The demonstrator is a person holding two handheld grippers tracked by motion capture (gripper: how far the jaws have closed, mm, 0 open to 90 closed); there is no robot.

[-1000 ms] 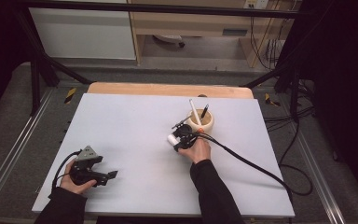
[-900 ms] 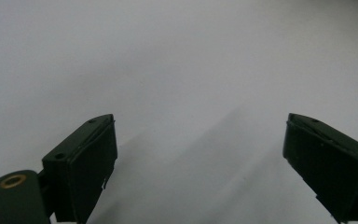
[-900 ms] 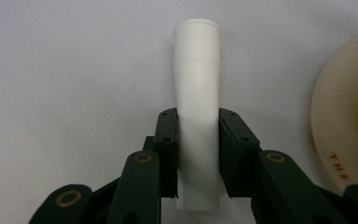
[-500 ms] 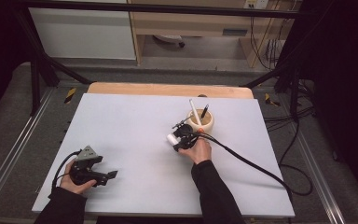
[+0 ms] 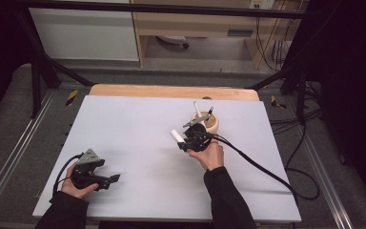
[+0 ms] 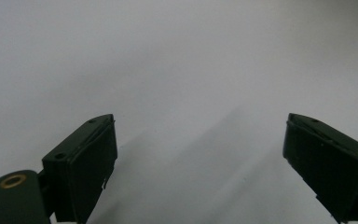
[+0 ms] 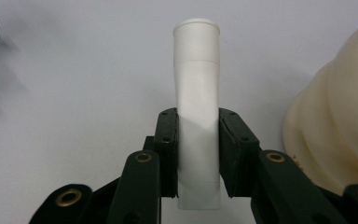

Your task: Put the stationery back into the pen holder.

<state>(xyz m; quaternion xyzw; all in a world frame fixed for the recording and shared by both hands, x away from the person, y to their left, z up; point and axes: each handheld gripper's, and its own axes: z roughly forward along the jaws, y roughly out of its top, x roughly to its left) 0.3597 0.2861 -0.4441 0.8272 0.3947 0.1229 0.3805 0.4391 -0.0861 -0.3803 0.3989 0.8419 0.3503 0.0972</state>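
the left gripper [image 5: 113, 178] is seen at about eight o'clock on the table [image 5: 133, 124], held low in the person's left hand [image 5: 78, 186], with its jaws spread wide apart and nothing between them; in the left gripper view the released left gripper [image 6: 200, 158] is seen over bare surface. wide open room is left between it and the middle of the table. just right of centre, the right gripper [image 5: 182, 143] is held in the right hand [image 5: 210, 155], and its jaws are clenched on a white marker [image 5: 176, 136]. in the right gripper view the marker [image 7: 196, 93] is seen pinched about its lower half by the right gripper [image 7: 198, 154], its capped end pointing away at twelve o'clock beyond the jaw tips. a cream cup [image 5: 209, 125] is set just beside the gripper at about one o'clock in the high view, and a white pen [image 5: 197, 109] and a dark pen [image 5: 209, 111] are seen leaning in it. the cup [image 7: 335, 126] is found at three o'clock in the right gripper view, close to the marker but apart from it. the table is covered in a plain pale sheet, with a wooden edge [image 5: 171, 91] at its far side. dark frame rails and grey floor are seen around it, and cables [image 5: 310, 143] trail at the right.
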